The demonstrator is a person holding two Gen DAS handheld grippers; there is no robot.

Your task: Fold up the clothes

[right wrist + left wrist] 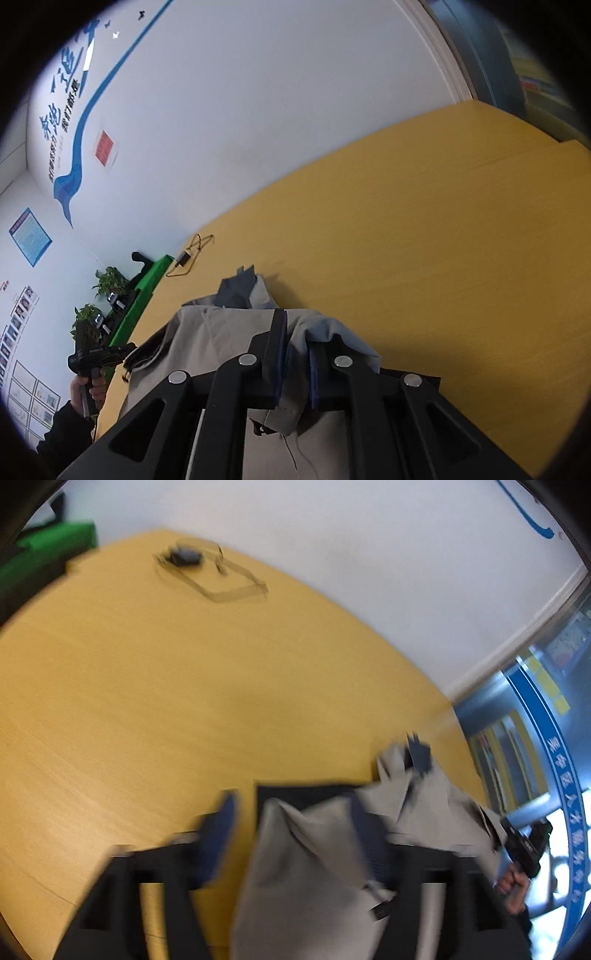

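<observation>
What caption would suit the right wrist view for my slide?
Right gripper pinches a grey garment above the yellow table; left gripper visible beyond.

Both cameras are sitting just behind their own fingers, close over the yellow table point(147, 701). The left one is looking down and across the tabletop toward the white wall point(332, 554). The right one is tilting sideways, facing along that wall point(258, 110). Both are sharing the grey garment point(306, 867) point(221, 339) and the hanger point(221, 576) point(192, 254).
</observation>
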